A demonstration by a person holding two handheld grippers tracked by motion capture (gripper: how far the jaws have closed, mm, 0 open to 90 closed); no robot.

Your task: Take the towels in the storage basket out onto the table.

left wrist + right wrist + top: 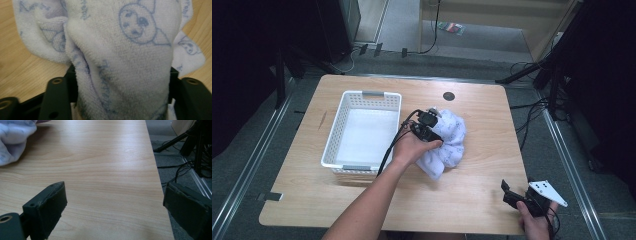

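Observation:
A white towel with blue cartoon faces (448,142) lies bunched on the wooden table (482,185), right of the basket. My left gripper (430,121) is down on the towel's left upper part, held in a hand. In the left gripper view a thick fold of the towel (125,50) runs between the two black jaws, which stand apart, so my left gripper (122,73) reads as open around it. My right gripper (512,194) rests near the table's front right corner. Its jaws are wide apart over bare wood in the right gripper view (115,200), with the towel's edge (12,140) far off.
A white perforated plastic basket (334,136) stands on the left half of the table. A small dark round cap (449,96) sits in the tabletop near the far edge. Cables and stand legs (537,75) lie on the floor around the table.

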